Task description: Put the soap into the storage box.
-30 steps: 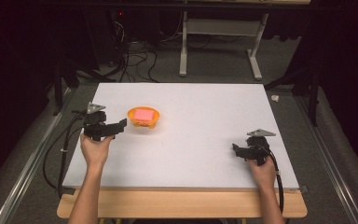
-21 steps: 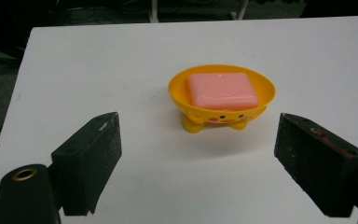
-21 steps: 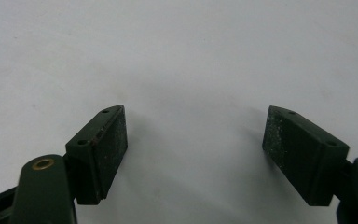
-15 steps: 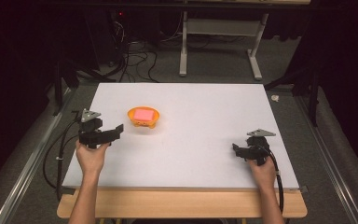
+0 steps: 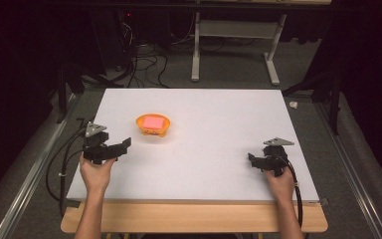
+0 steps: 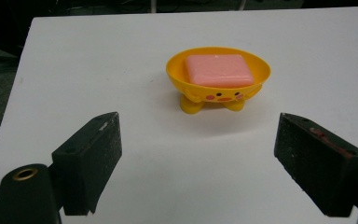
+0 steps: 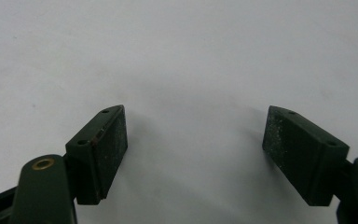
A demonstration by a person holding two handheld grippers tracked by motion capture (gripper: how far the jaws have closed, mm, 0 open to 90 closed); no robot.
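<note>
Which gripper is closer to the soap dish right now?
Left. The left gripper sits just short of the soap dish, jaws open toward it; the right gripper is far across the table.

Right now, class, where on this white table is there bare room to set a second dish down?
Most of the table is bare: the whole stretch between the yellow soap dish and the right gripper, plus the far right corner. The left side is the crowded part, where the open left gripper sits just short of the dish.
</note>
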